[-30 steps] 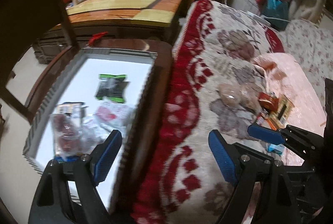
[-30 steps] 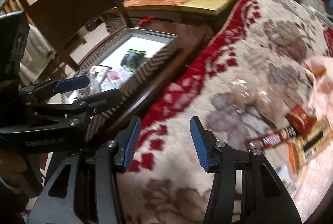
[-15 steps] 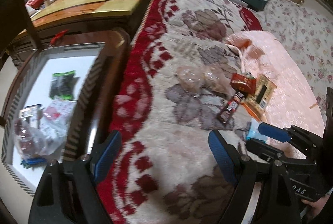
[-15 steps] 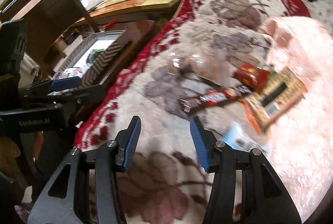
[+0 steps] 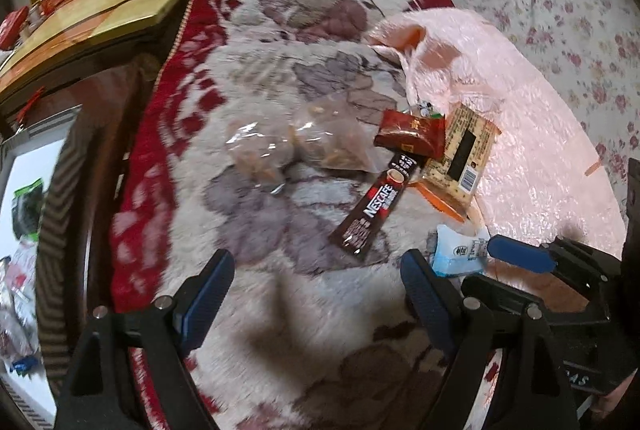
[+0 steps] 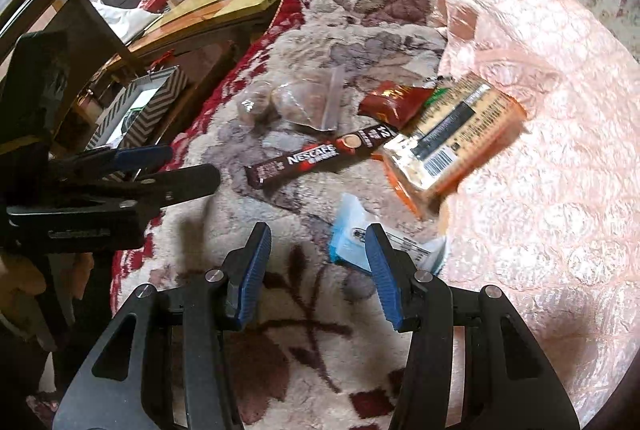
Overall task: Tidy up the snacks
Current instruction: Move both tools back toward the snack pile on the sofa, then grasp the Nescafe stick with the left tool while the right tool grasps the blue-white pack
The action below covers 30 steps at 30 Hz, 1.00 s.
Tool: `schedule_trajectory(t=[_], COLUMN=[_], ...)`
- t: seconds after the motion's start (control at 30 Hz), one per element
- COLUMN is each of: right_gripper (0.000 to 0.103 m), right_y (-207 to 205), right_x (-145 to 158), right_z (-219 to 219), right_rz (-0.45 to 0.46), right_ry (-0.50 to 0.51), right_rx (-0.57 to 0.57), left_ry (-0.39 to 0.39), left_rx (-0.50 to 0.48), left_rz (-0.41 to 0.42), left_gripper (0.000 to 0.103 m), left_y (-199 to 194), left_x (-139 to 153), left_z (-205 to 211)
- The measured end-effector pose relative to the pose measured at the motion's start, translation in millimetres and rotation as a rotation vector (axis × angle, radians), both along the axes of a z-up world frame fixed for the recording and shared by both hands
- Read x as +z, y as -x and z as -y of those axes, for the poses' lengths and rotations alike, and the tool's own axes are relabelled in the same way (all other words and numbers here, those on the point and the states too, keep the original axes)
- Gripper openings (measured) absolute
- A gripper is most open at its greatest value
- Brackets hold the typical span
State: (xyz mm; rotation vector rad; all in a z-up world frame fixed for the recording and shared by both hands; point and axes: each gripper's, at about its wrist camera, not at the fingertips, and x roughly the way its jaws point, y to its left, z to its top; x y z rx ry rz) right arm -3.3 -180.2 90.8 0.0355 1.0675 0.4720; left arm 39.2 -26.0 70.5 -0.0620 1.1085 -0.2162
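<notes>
1. Plush floral blanket [image 6: 320, 350] underneath; snacks scattered mid-frame: coffee stick [image 6: 320, 158], red packet [image 6: 394, 102], cracker pack [image 6: 452, 138], clear bags [image 6: 288, 102].
2. Pale blue packet [image 6: 352, 234] just ahead of right gripper [image 6: 318, 270], fingers spread, empty.
3. Left gripper [image 5: 320, 290] likewise spread, empty.
4. Probably light, crinkly, slippery; best pinched across a flat edge.

**Warm indoor light, fisheye bend, soft edges**

Both views are moderately bright with a reddish cast. Glare whitens the pink quilted cloth [image 6: 552, 158] toward 3 o'clock and the clear bags [image 5: 288, 150]. Gripper shadows fall on the floral blanket [image 5: 280, 310] near 6 o'clock. Corners are black, edges bend, and blur smears the 9 o'clock side.
</notes>
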Motion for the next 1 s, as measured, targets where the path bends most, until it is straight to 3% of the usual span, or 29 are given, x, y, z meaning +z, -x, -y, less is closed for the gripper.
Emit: schedule_trajectory(t=[1.0], right_gripper=[0.049], right_y=[-4], right_x=[-13], right_z=[35], right_rz=[-0.022], right_ry=[-0.002], right_rx=[-0.054], left_ry=[-0.057], left_rx=[-0.095], left_rz=[-0.064], left_gripper=[0.087], left_y=[-42], left_x=[-29], left_z=[44])
